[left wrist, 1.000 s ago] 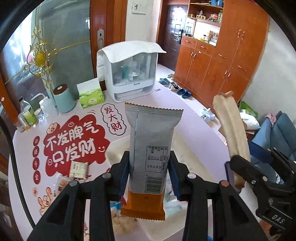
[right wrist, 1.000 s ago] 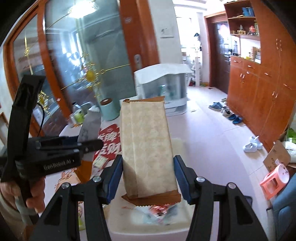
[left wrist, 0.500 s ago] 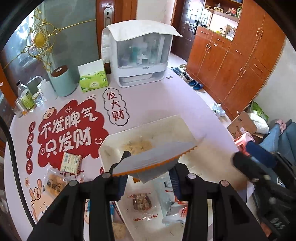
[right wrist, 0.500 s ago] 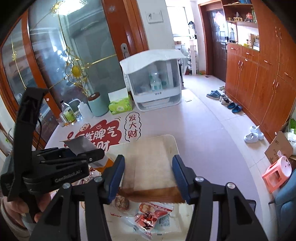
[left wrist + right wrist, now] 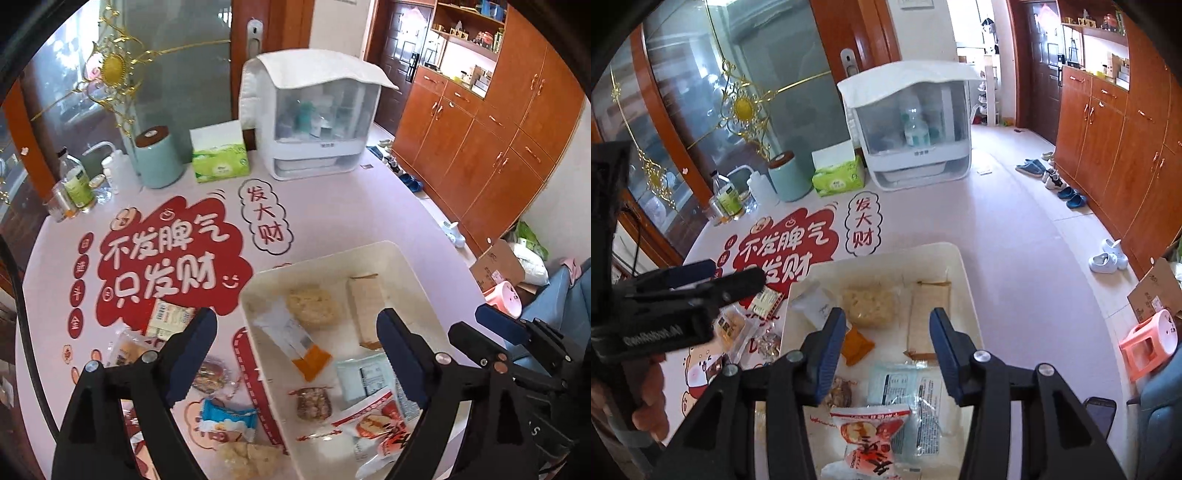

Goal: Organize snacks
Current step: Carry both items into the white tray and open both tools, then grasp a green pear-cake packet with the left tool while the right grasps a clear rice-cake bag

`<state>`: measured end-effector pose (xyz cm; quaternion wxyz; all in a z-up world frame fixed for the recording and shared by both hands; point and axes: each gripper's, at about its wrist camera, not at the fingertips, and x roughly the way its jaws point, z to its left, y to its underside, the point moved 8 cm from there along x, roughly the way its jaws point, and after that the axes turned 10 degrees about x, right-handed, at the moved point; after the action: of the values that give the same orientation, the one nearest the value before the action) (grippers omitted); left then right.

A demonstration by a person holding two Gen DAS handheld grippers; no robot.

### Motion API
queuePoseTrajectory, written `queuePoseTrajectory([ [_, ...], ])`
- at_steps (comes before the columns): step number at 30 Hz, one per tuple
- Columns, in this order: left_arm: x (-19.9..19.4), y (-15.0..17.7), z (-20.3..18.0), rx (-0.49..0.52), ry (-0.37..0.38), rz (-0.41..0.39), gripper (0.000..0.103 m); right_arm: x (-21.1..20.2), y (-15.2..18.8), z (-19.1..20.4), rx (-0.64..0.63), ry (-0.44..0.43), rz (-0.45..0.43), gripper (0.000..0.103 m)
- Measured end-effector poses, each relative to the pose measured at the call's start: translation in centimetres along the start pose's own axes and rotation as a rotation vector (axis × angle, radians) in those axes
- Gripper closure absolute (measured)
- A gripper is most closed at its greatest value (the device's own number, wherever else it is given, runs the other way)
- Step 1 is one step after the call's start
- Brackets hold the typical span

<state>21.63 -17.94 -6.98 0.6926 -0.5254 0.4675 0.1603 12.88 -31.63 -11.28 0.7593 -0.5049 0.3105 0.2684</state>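
A white tray (image 5: 325,258) (image 5: 967,295) on the pink table holds several snack packets. The grey and orange packet (image 5: 291,339) (image 5: 820,306) lies at its left. The tan packet (image 5: 365,314) (image 5: 929,317) lies at its right. A round rice cake (image 5: 314,304) sits between them. My left gripper (image 5: 295,328) is open and empty above the tray's left part. My right gripper (image 5: 888,332) is open and empty above the tray's middle. Loose snacks lie left of the tray: a blue packet (image 5: 229,419), a yellow-white packet (image 5: 166,317).
At the table's back stand a white lidded cabinet (image 5: 314,122), a green tissue box (image 5: 219,155), a mint canister (image 5: 157,157) and bottles (image 5: 75,182). Beyond the right table edge the floor holds a cardboard box (image 5: 498,266) and a pink stool (image 5: 1148,343).
Both grippers tilted down over the tray and opened. The grey-orange packet and the tan packet left the jaws and now lie in the tray.
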Motion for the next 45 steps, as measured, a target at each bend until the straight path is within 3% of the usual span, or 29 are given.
queuePoseTrajectory([
  [14,-5.4,4.0,4.4,-0.013,0.003,-0.035,0.015,-2.3,2.5,3.3,-0.017,-0.015,0.005,0.055],
  [23,-9.9,10.3,10.5,0.023,-0.047,-0.042,0.011,-4.7,4.9,8.6,-0.041,-0.047,-0.017,0.053],
  [32,-7.8,20.0,12.7,0.128,0.033,0.110,0.011,-2.2,11.4,15.6,-0.139,-0.094,0.076,0.052],
  [37,-4.4,25.8,12.2,0.150,0.118,0.227,0.011,0.5,15.1,18.0,-0.324,-0.080,0.129,0.052],
  [41,-2.4,29.1,11.5,0.166,0.143,0.287,0.011,3.5,17.8,18.4,-0.493,-0.047,0.200,0.052],
  [45,-0.8,31.6,10.8,0.135,0.175,0.328,0.011,6.4,20.3,18.6,-0.600,-0.079,0.325,0.052],
])
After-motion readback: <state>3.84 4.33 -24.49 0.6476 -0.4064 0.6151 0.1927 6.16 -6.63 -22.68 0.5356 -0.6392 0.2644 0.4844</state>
